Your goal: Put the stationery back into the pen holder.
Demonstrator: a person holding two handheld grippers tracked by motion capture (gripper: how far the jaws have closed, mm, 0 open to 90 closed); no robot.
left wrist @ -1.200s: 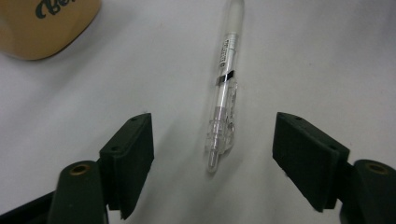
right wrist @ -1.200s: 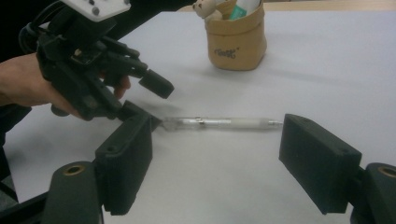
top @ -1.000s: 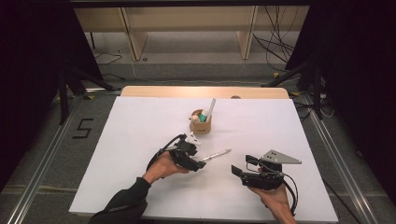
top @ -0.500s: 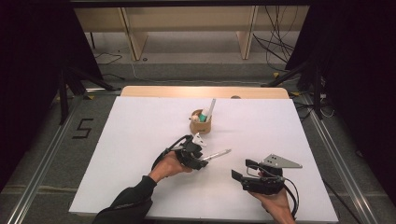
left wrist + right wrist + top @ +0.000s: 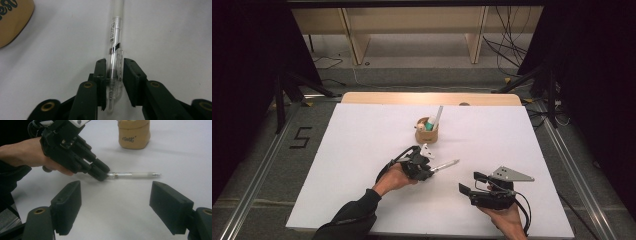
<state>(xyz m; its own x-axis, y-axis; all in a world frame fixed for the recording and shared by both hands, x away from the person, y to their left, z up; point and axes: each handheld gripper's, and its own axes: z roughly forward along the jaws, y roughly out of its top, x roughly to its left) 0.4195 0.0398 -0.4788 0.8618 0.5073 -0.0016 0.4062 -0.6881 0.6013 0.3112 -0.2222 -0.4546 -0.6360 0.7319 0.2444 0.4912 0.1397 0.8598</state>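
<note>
A clear pen (image 5: 447, 164) with a frosted white grip lies on the white table (image 5: 357, 150), in front of the tan cup. My left gripper (image 5: 430, 170) has just been closing its jaws on the pen's clip end. In the left gripper view the pen (image 5: 113, 37) runs straight away from me, and both pads press its barrel and clip at the left gripper (image 5: 114, 65). The right gripper view shows that left gripper (image 5: 103, 175) gripping the pen (image 5: 133, 174) low on the table. My right gripper (image 5: 470, 183) rests to the right, open, with nothing between the jaws of the right gripper (image 5: 116, 196).
A tan cup (image 5: 426, 133) holding a white stick and a teal item stands behind the pen, toward the table's middle. The cup (image 5: 133, 133) shows beyond the pen, and the cup's edge (image 5: 12, 22) is at the upper left. A wooden strip (image 5: 427, 98) borders the table's far edge.
My left hand has shifted slightly right along the pen and its jaws have narrowed around the pen's end. The right gripper and the cup have stayed put.
</note>
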